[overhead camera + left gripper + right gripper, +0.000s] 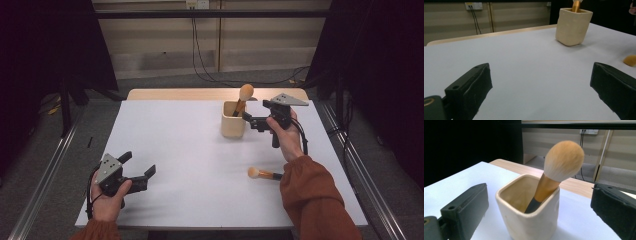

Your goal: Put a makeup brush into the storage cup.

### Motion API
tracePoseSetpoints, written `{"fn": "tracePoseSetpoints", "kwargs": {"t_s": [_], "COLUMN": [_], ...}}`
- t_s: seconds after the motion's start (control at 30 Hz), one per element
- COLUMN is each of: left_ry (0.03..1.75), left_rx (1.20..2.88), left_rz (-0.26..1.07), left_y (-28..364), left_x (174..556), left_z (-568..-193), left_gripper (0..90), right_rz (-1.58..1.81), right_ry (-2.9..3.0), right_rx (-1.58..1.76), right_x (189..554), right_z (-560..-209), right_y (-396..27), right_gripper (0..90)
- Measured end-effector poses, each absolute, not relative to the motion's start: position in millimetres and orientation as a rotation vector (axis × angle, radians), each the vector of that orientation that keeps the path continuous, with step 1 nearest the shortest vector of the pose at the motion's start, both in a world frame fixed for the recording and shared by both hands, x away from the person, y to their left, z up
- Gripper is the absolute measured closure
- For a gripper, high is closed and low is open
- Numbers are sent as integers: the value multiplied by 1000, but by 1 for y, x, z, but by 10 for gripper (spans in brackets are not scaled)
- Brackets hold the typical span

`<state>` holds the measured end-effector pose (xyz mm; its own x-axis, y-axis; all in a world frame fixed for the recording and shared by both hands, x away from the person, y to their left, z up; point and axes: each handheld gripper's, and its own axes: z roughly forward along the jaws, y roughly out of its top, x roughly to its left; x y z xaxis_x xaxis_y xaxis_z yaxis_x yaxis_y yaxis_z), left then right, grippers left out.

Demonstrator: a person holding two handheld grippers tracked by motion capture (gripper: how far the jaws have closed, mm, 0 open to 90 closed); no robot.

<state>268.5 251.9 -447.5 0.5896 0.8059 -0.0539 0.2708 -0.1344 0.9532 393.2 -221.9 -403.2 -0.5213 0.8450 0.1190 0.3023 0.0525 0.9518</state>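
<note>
Cream ceramic cup (529, 220) holds one brush (556, 172), bristles up, leaning

Two makeup brushes, one standing in the cup (242, 99), one lying flat on the worktop (264, 174), one cream square cup (233, 120), one white worktop (190, 150), two hand-held grippers, left (141, 171), right (250, 120)

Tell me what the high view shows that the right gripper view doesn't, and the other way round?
High view alone: the second brush lying on the table, both hands, and the left tool standing open. Right gripper view alone: the inside of the cup, where the brush handle leans on the rim. Both: the cream cup with a fluffy brush standing in it.
</note>
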Motion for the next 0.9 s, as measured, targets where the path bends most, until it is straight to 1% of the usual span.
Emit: {"fn": "tracePoseSetpoints", "kwargs": {"t_s": [0.2, 0.9], "left_ry": [890, 893], "left_rx": [1694, 1685], "left_rz": [587, 591], "left_y": [251, 251], "left_x": [266, 265], "left_z": [-447, -447], "left_gripper": [36, 41], "right_rz": [1462, 1469], "right_ry": [1826, 1814], "right_rx": [1142, 1140], "right_x": [378, 324], "right_z": [-401, -415], "right_y": [-230, -253], "right_gripper": [23, 17]}}
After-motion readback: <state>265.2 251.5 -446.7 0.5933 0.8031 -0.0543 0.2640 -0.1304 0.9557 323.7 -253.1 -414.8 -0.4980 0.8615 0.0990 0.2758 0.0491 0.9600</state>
